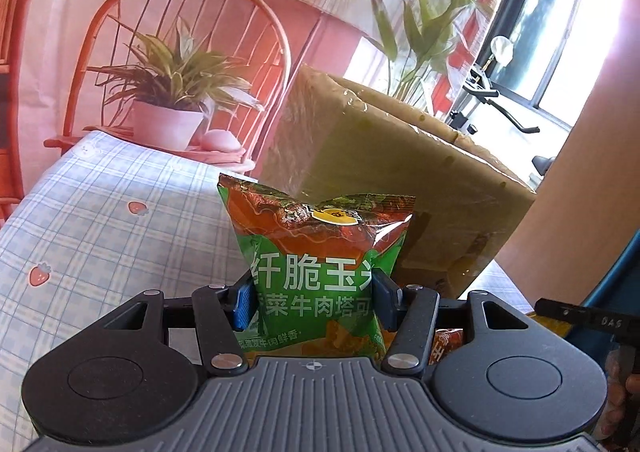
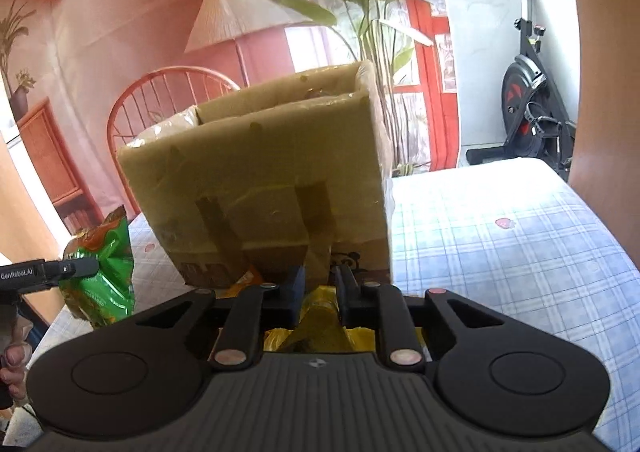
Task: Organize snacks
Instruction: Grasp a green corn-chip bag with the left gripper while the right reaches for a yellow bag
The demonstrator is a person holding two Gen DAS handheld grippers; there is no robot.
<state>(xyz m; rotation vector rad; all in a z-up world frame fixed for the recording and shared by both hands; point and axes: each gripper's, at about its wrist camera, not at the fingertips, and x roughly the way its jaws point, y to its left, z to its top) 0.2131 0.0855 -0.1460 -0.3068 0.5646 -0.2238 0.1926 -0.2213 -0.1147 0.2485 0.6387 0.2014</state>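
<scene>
My left gripper [image 1: 313,302] is shut on a green and orange snack bag [image 1: 320,252] and holds it upright above the table, just in front of a tall cardboard box [image 1: 384,155]. The same bag shows at the left of the right wrist view [image 2: 100,276], pinched by the left gripper's fingers [image 2: 78,267]. My right gripper [image 2: 318,288] is shut on a yellow snack bag [image 2: 320,324], low and close to the near wall of the open-topped box [image 2: 260,171].
The table wears a blue checked cloth with strawberries [image 1: 100,219]. A further orange packet [image 1: 446,344] lies low at the right. A printed backdrop with a chair and plants hangs behind. An exercise bike [image 2: 528,91] stands beyond the table at the right.
</scene>
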